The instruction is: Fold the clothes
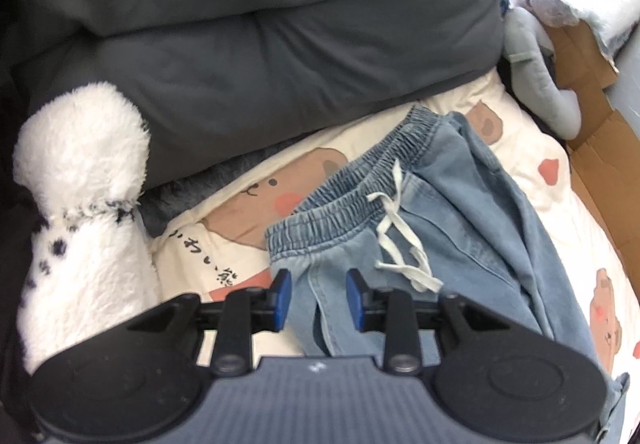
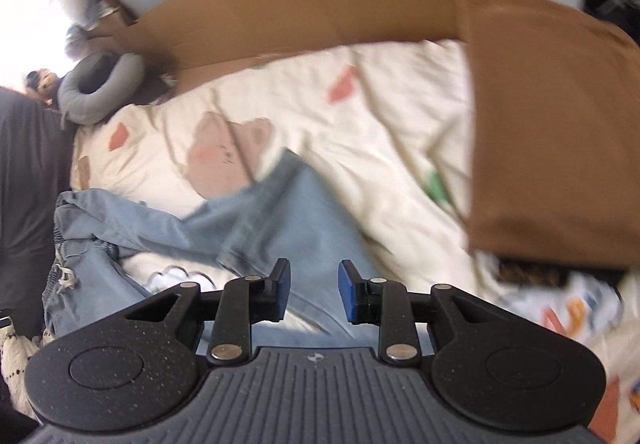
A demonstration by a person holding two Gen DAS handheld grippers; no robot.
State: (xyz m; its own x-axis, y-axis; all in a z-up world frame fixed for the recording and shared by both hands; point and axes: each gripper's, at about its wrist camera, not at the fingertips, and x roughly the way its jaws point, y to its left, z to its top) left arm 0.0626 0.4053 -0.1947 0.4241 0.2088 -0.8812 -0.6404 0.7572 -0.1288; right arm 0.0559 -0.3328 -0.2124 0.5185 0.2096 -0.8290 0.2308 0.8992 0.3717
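Left claw (image 1: 319, 298): hovering with blue pads parted, gripping nothing; denim lying beneath and between them, untouched.
Jeans (image 1: 452, 212): lying on the bear-print bedding, elastic waistband just ahead of the left claw, white drawstring (image 1: 404, 244) trailing ahead and to its right.
Right claw (image 2: 314, 290): hanging partly open over a trouser leg (image 2: 304, 204), clamping nothing; view blurring.
Step in hand, judged: re-gripping after a release, ahead of a fold.
Doing it well: pinching the waistband's near corner with the left claw and the leg's edge with the right, taking both layers; keeping the drawstring out of the pads; pulling the cloth taut before laying one half over the other.
Left of the left claw: fluffy white sleeve (image 1: 80, 204) with dark specks, close enough to brush the denim.
Ahead of the left claw: grey duvet (image 1: 260, 44) bulging near the waistband, crowding the room for spreading.
Far right of the left claw: grey plush toy (image 1: 536, 68) lying by the cardboard (image 1: 592, 148).
Right of the right claw: brown cloth (image 2: 548, 132) overhanging the bedding (image 2: 360, 116), narrowing the laying space.
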